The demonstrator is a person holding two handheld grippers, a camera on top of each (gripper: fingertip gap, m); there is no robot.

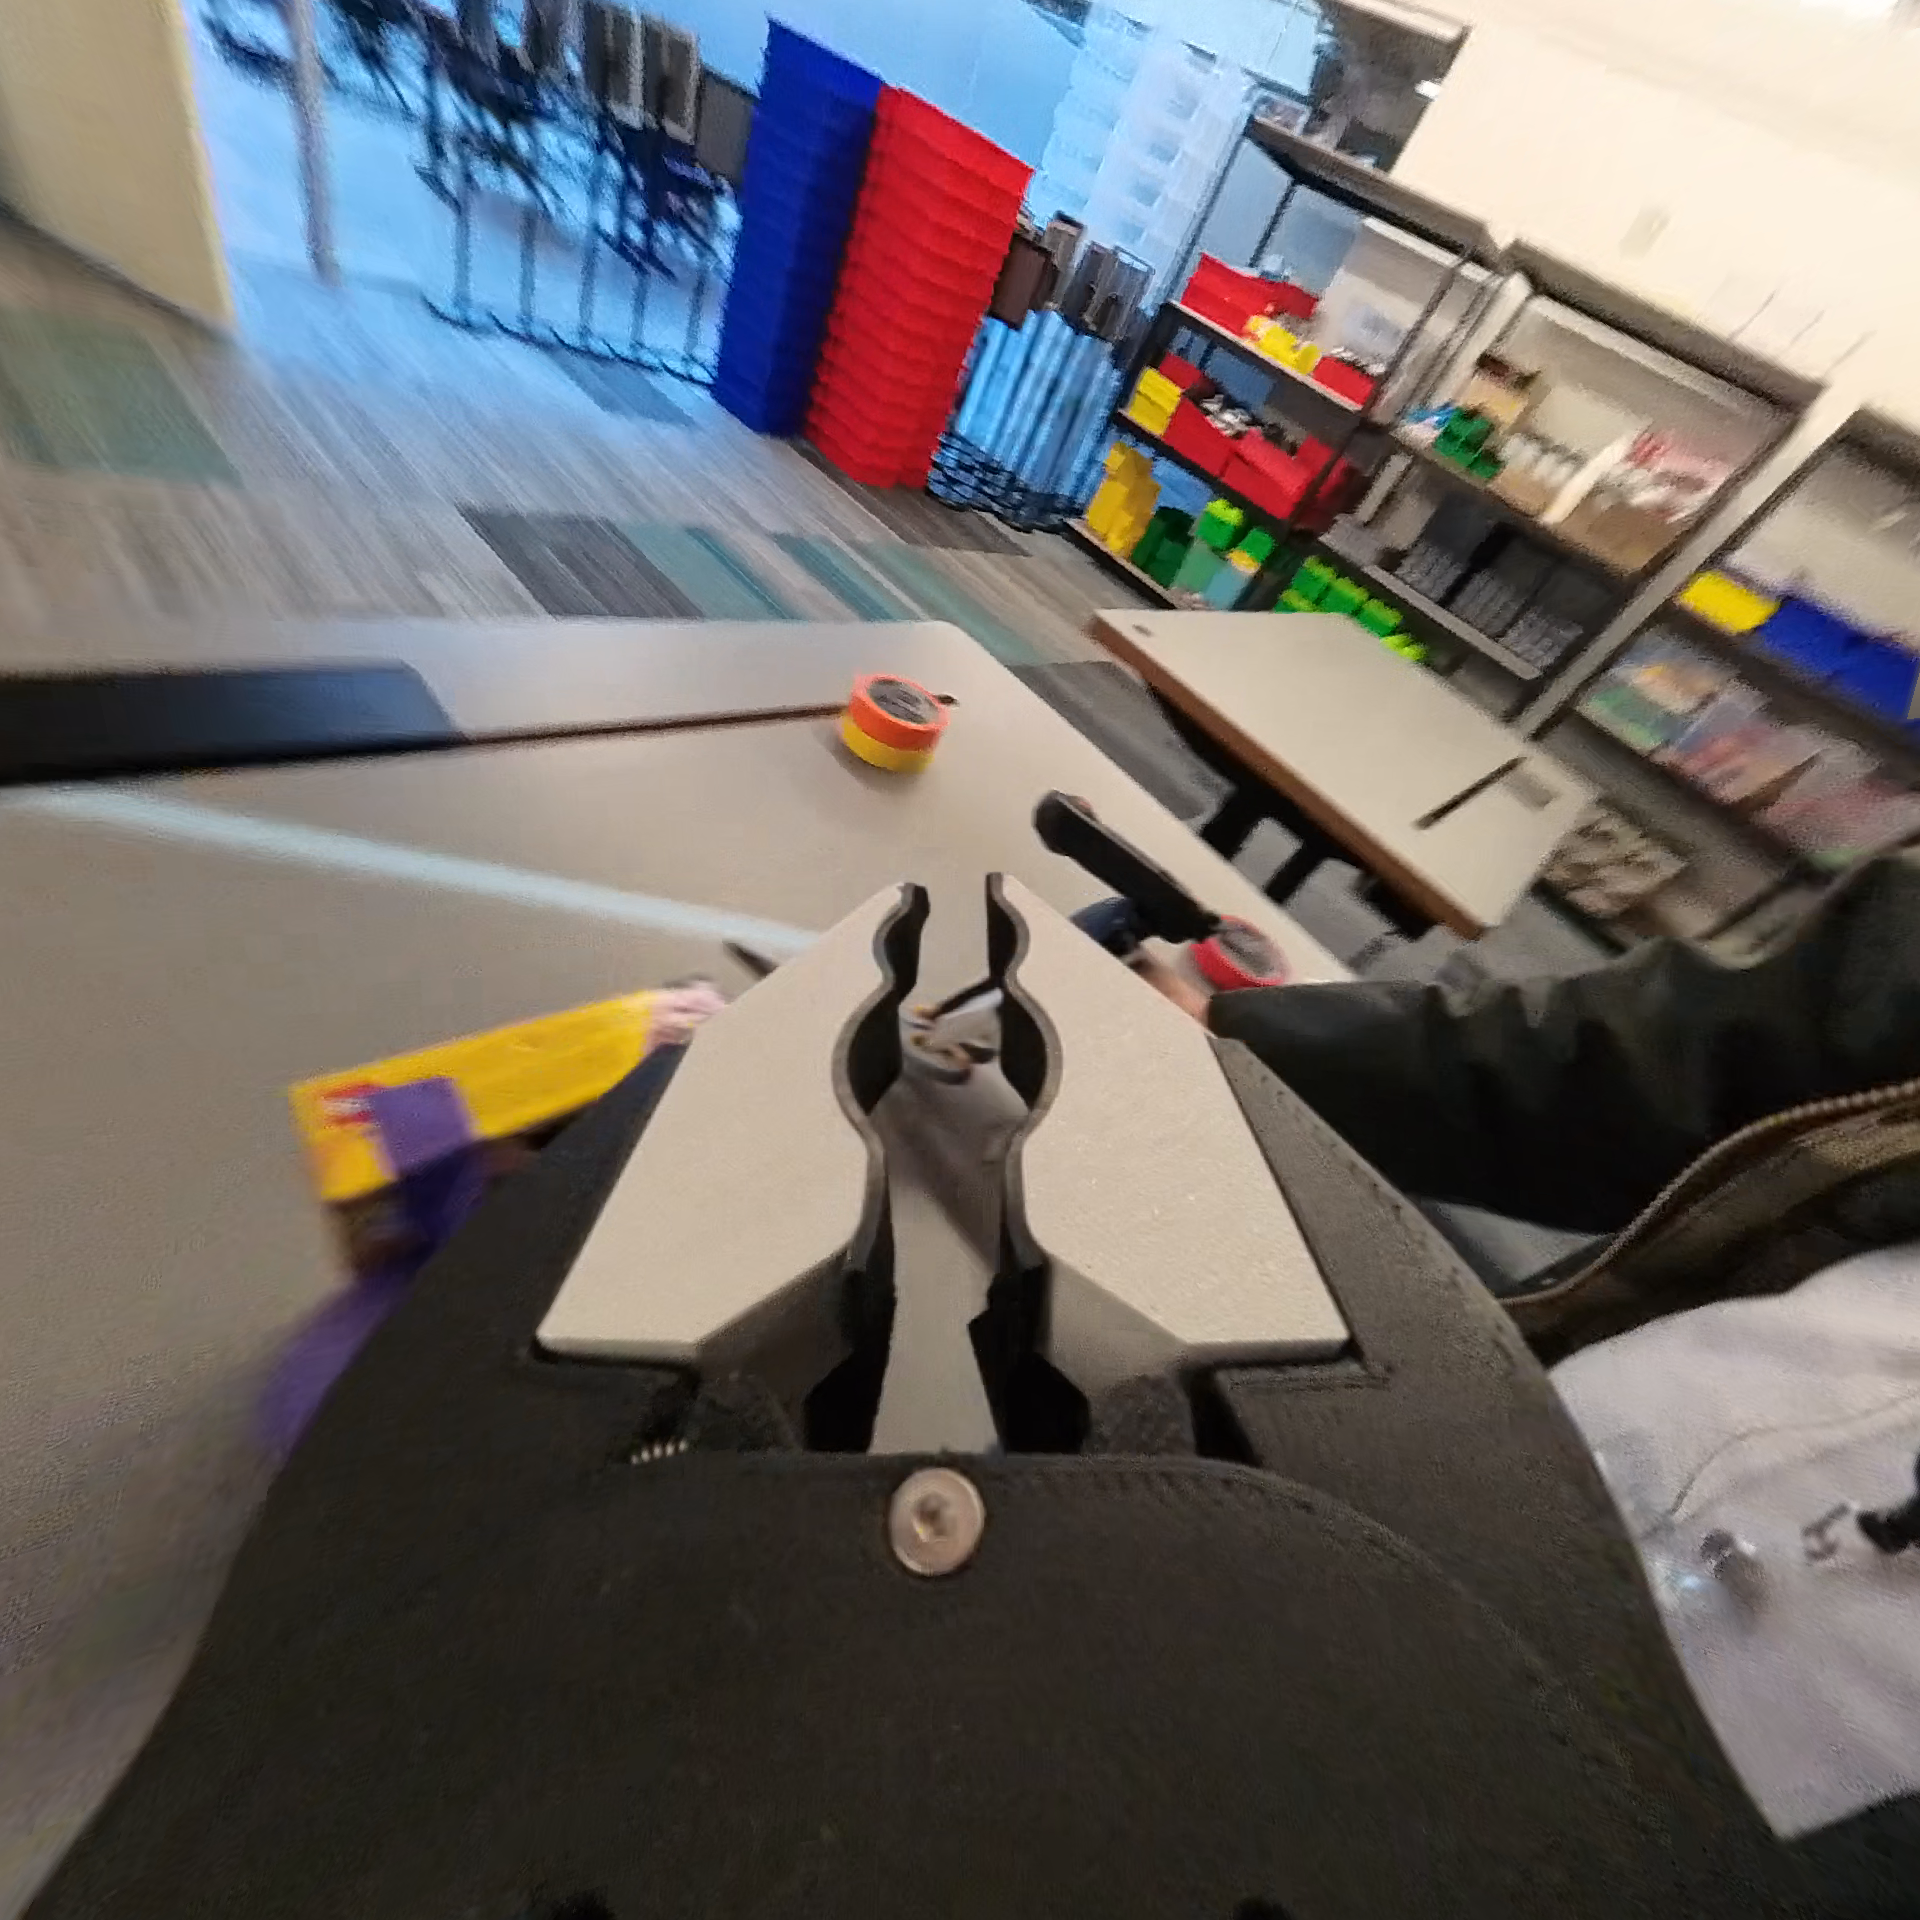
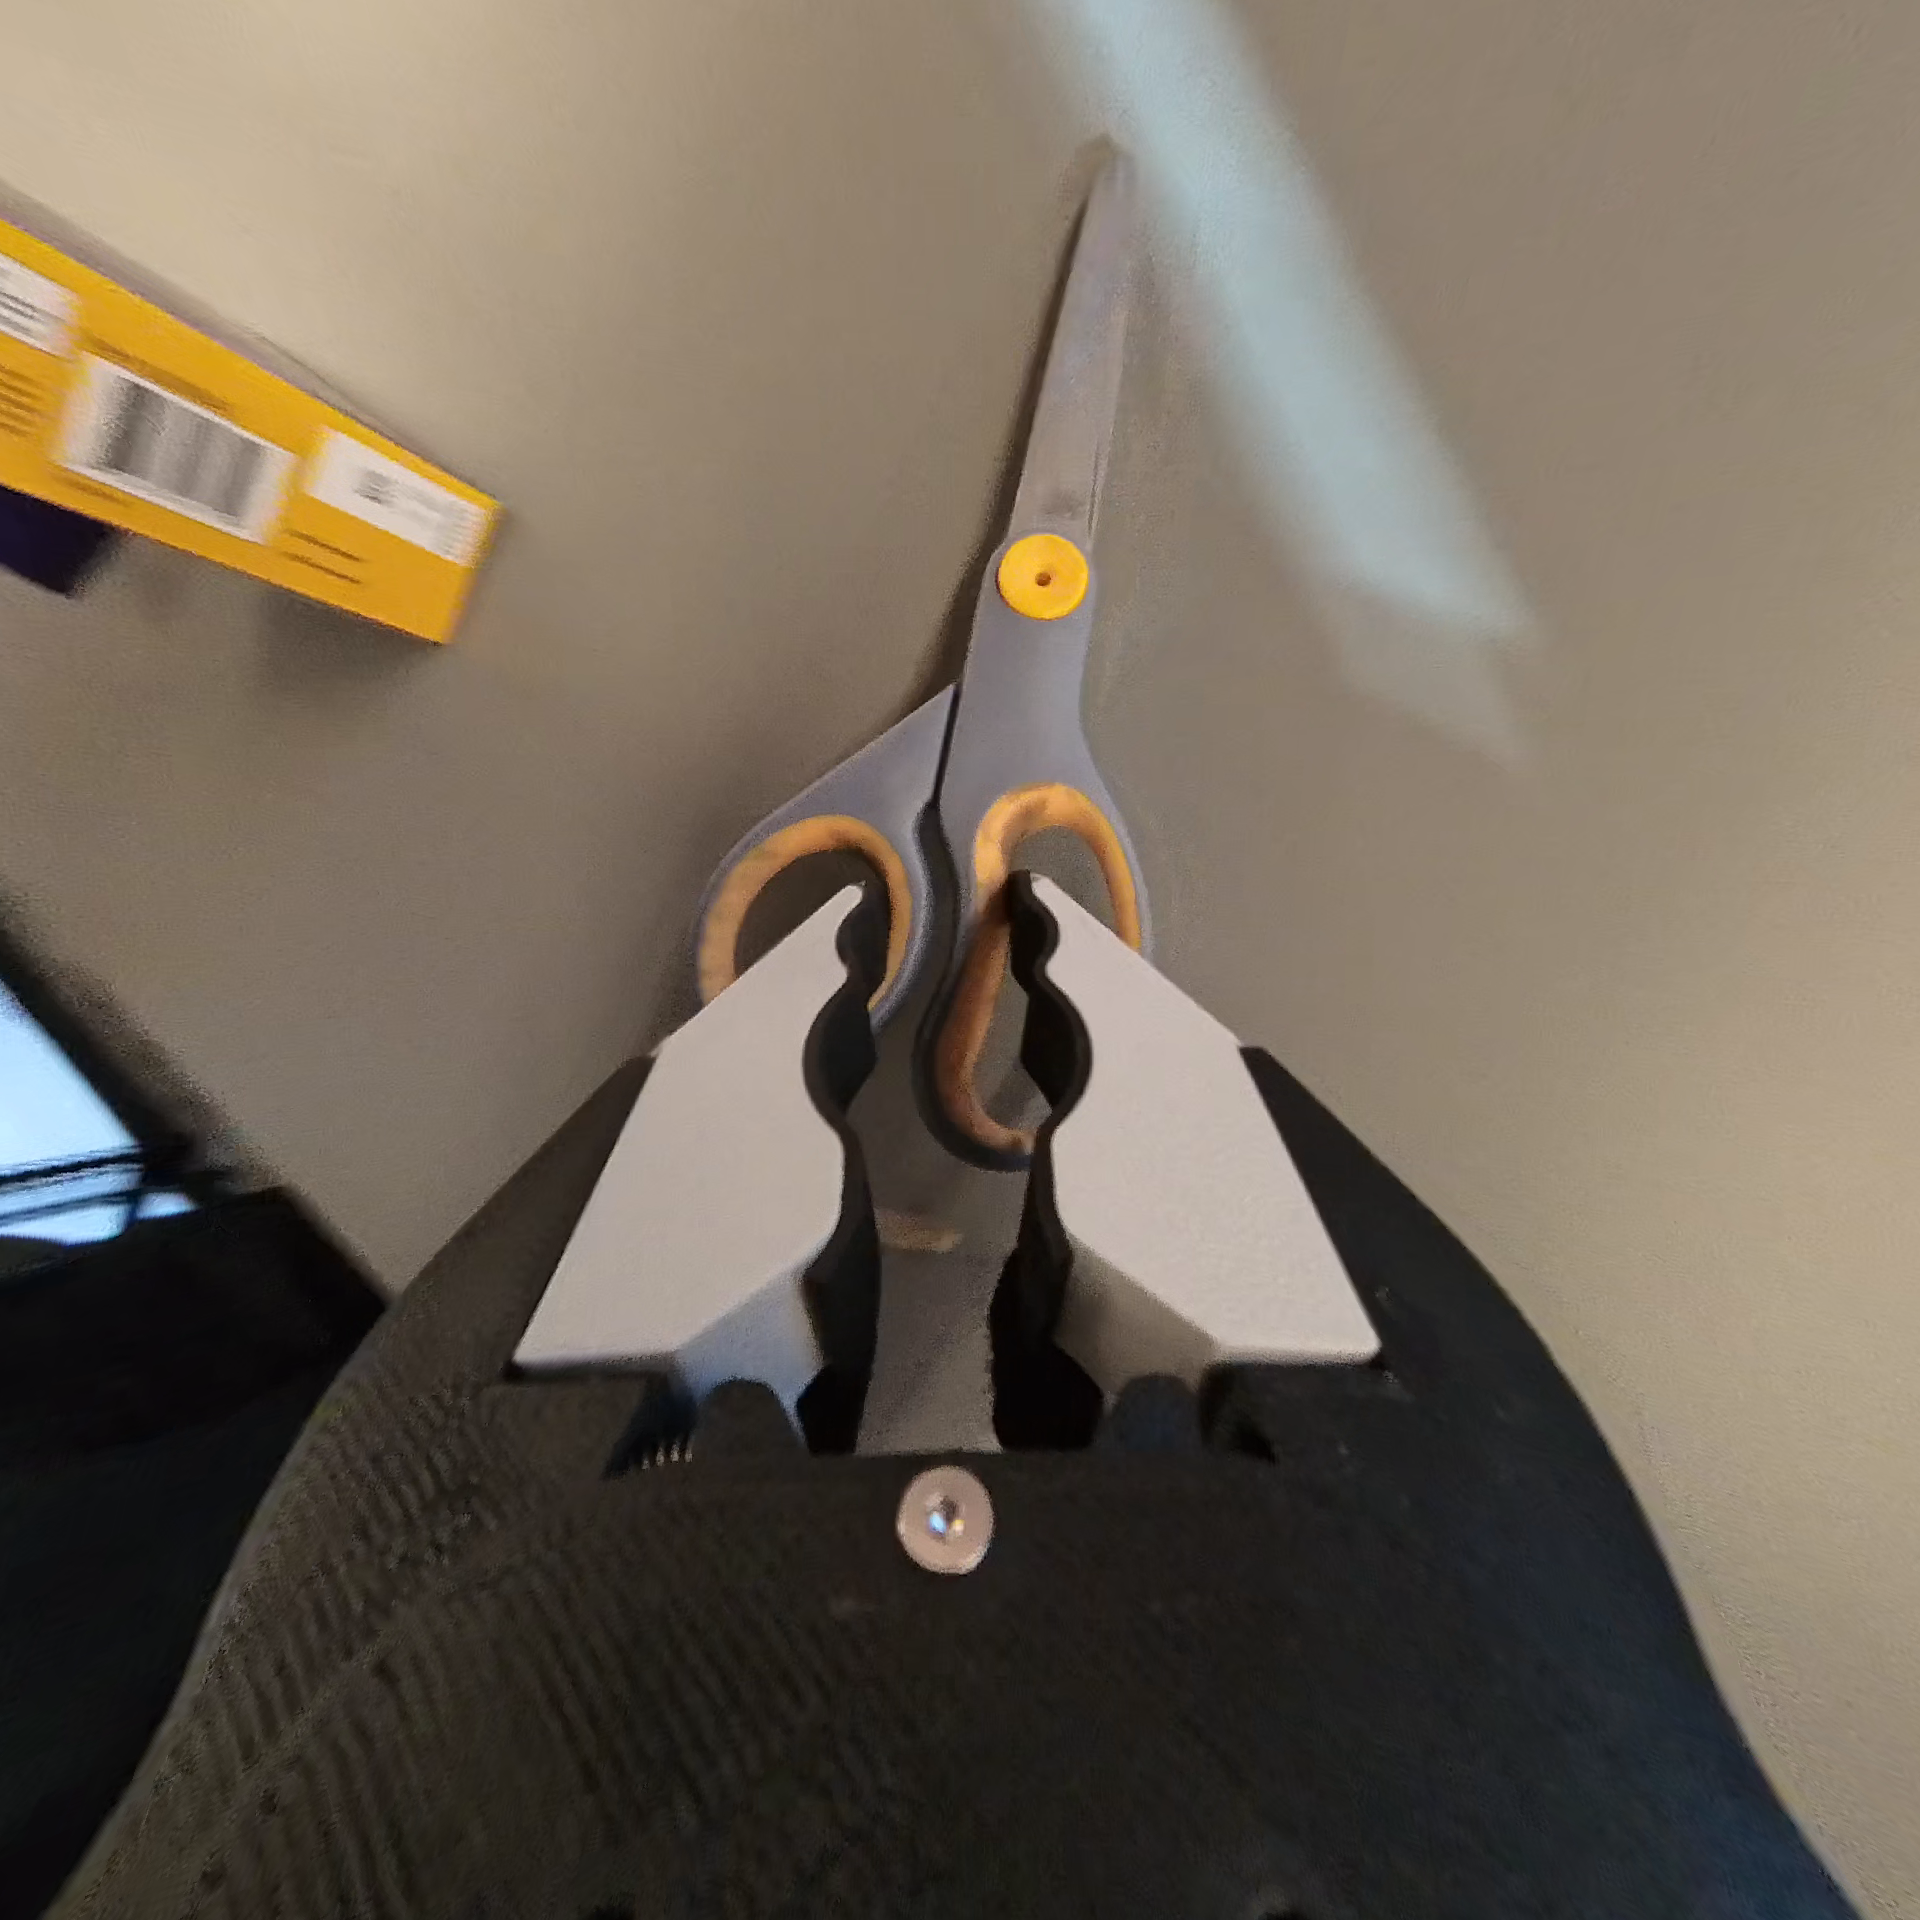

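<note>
Currently right gripper (image 2: 940, 894) closing on scissors (image 2: 1039, 665) at frame centre, fingers gripping handle loops, blades shut and pointing to top edge. Left gripper (image 1: 956, 899) sitting nearly closed, gripping nothing. Yellow box (image 2: 239, 457) lying upper left, uncut.

Blurred printed labels and a barcode sit on the yellow box (image 2: 239, 457)
</note>
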